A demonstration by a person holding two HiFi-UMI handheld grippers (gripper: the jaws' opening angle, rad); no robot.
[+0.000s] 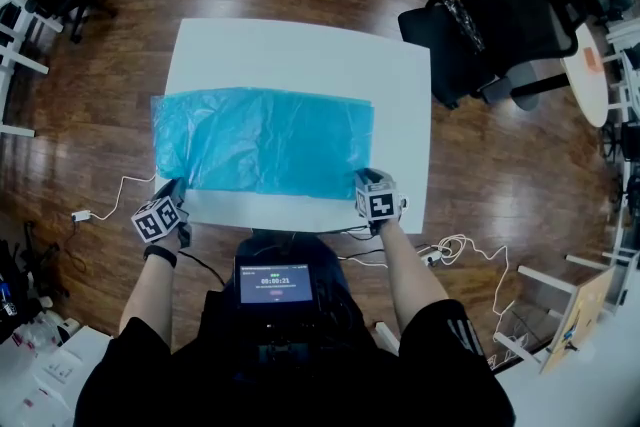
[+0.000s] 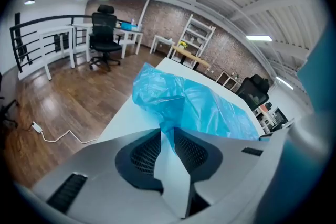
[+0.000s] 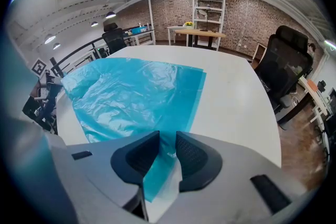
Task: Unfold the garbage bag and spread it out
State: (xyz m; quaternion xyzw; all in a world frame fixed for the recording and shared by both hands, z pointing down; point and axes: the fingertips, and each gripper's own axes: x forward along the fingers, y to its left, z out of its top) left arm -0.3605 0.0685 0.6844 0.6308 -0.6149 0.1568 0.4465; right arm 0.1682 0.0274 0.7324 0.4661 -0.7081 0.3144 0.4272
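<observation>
Covering the near half of the white tabletop [image 1: 400,85], reaching its left edge: blue garbage bag [image 1: 265,140], spread nearly flat. Left gripper [image 2: 168,131] slightly parted, puckered near-left corner between pads. Right gripper [image 3: 167,135] wider apart over near-right corner.

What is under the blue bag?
The white table: its bare top shows beyond the far and right edges of the bag, which lies spread on it. The tabletop right under the film is covered, so anything thin there cannot be seen.
</observation>
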